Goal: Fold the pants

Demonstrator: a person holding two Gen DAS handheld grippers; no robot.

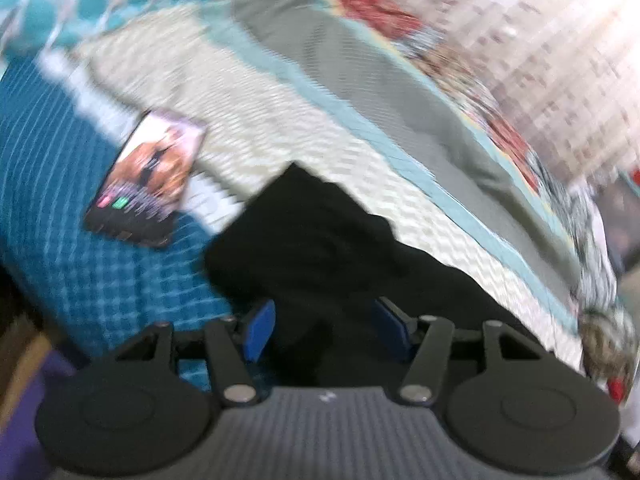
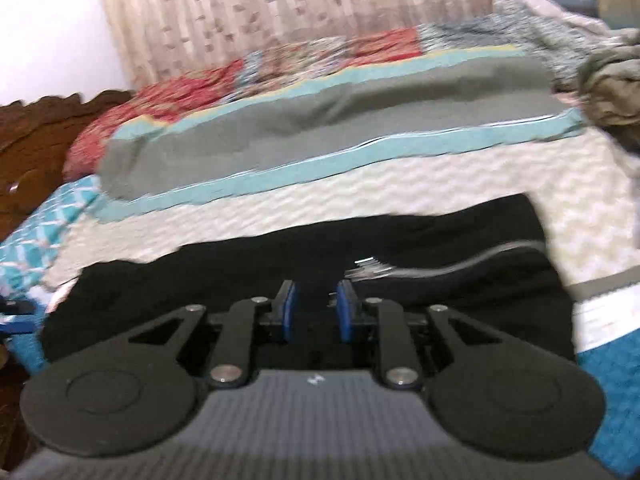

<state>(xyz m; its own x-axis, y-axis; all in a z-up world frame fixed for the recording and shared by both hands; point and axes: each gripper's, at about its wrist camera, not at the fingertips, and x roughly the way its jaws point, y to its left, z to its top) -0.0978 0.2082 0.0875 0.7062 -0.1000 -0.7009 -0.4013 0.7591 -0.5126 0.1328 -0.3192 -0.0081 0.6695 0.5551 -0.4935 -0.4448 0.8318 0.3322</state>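
Note:
The black pants (image 2: 280, 264) lie spread across the cream quilt (image 2: 360, 196) on the bed. A thin pale cord (image 2: 440, 268) runs over them towards my right gripper (image 2: 316, 312). Its blue pads stand close together at the pants' near edge, and black cloth fills the narrow gap between them. In the left wrist view one end of the pants (image 1: 312, 240) reaches out ahead of my left gripper (image 1: 325, 330). That gripper's pads stand wide apart above the cloth and press on nothing. Both views are blurred.
A folded grey and teal blanket (image 2: 320, 132) lies behind the pants. A flat printed card or phone (image 1: 144, 184) rests on the blue checked cover (image 1: 100, 280). Loose clothes (image 2: 612, 80) pile up at the right, with a wooden headboard (image 2: 40, 140) on the left and a curtain (image 2: 280, 0) behind.

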